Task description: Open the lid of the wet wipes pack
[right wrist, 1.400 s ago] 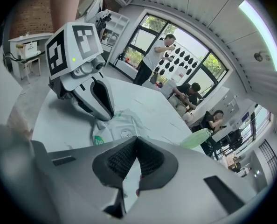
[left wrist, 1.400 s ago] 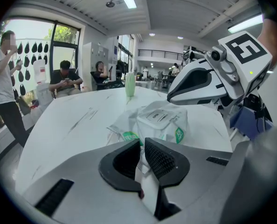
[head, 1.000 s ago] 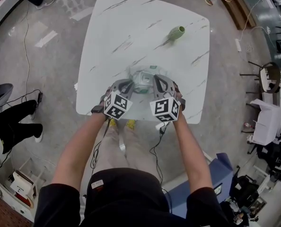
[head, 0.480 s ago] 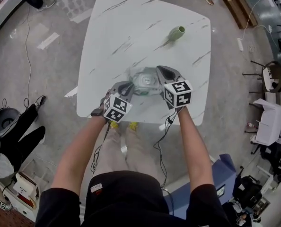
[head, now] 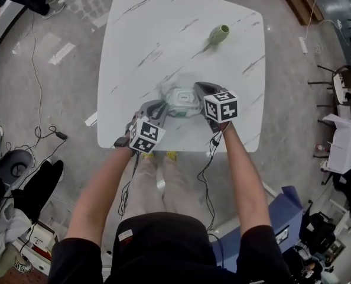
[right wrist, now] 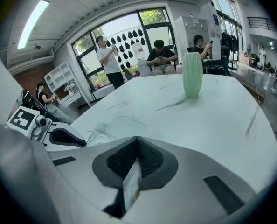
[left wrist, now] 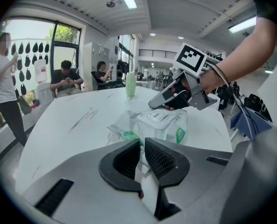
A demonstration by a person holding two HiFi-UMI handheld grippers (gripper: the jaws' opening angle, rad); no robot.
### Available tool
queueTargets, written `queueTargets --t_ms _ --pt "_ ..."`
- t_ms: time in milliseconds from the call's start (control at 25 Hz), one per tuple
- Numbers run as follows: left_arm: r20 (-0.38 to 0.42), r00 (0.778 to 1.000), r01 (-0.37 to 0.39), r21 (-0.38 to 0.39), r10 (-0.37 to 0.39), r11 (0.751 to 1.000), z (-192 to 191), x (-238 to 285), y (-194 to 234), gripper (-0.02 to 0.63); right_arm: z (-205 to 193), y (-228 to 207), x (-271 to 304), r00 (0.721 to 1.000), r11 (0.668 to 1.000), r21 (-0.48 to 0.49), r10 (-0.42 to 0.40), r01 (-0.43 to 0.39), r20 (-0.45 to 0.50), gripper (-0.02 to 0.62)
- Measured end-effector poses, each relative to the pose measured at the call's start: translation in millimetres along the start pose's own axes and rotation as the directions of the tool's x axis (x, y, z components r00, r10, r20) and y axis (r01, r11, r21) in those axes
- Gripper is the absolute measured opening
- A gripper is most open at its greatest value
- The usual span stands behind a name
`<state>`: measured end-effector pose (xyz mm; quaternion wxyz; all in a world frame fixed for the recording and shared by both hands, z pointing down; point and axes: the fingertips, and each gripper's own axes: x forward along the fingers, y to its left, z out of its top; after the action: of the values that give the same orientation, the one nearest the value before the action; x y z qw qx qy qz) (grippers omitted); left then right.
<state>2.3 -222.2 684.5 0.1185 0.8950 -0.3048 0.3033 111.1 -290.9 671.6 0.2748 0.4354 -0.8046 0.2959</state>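
Note:
The wet wipes pack (head: 181, 99) lies on the white marble table (head: 134, 46) near its front edge, white with green print (left wrist: 165, 125). My left gripper (head: 162, 107) holds the pack's near end, with the crinkled wrapper pinched between its pads (left wrist: 142, 153). My right gripper (head: 197, 88) sits at the pack's right side, tips down on its top (left wrist: 152, 104). Its jaws have just been closing and stand shut (right wrist: 136, 149). A thin white printed strip shows between the pads, apparently the lid flap's edge. In the right gripper view the jaws hide the pack itself.
A green vase (head: 218, 34) stands upright toward the table's far right (right wrist: 192, 74). People sit and stand beyond the table's far side (right wrist: 159, 55). Cables, bags and chairs lie on the floor around the table.
My right gripper has rolled so that its marker cube faces up, and has come down onto the pack's right side. My left gripper has kept its hold in place.

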Motion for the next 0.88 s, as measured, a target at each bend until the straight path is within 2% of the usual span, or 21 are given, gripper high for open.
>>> queueTargets --t_ms 200,360,440,520,600,680,800,880 --pt "0.001 1.0 0.006 0.004 -0.006 1.0 4 2 1 0.052 3 -5 4 0.999 1.0 0.018 -0.02 0.021 -0.041 0.0" --pt "-0.031 0.998 0.048 -0.05 -0.05 0.998 -7 -4 1 0.052 8 8 -29 0.992 0.993 -0.022 -0.113 0.114 0.063 0.0" --pt "-0.027 0.998 0.059 0.009 -0.059 0.998 0 -10 0 0.046 8 19 -70 0.981 0.988 -0.023 -0.149 0.153 0.125 0.0" --pt "0.001 1.0 0.021 0.088 -0.021 0.996 18 -25 5 0.029 9 31 -114 0.969 0.984 -0.014 -0.174 0.179 0.178 0.002" --pt "0.05 0.999 -0.004 0.096 -0.001 0.995 40 -46 4 0.029 6 40 -158 0.951 0.977 0.018 -0.213 0.214 0.226 0.002" --pt "0.08 0.997 0.004 0.103 -0.013 0.995 54 -74 -13 0.027 -7 50 -201 0.925 0.963 0.086 -0.27 0.256 0.266 0.002" --pt "0.116 0.992 0.037 0.166 -0.056 0.985 77 -122 -42 0.018 -26 69 -256 0.881 0.929 0.206 -0.36 0.308 0.308 0.002" --pt "0.156 0.986 0.032 0.203 -0.065 0.979 102 -151 -54 0.018 -28 80 -286 0.855 0.91 0.261 -0.399 0.324 0.33 0.002"
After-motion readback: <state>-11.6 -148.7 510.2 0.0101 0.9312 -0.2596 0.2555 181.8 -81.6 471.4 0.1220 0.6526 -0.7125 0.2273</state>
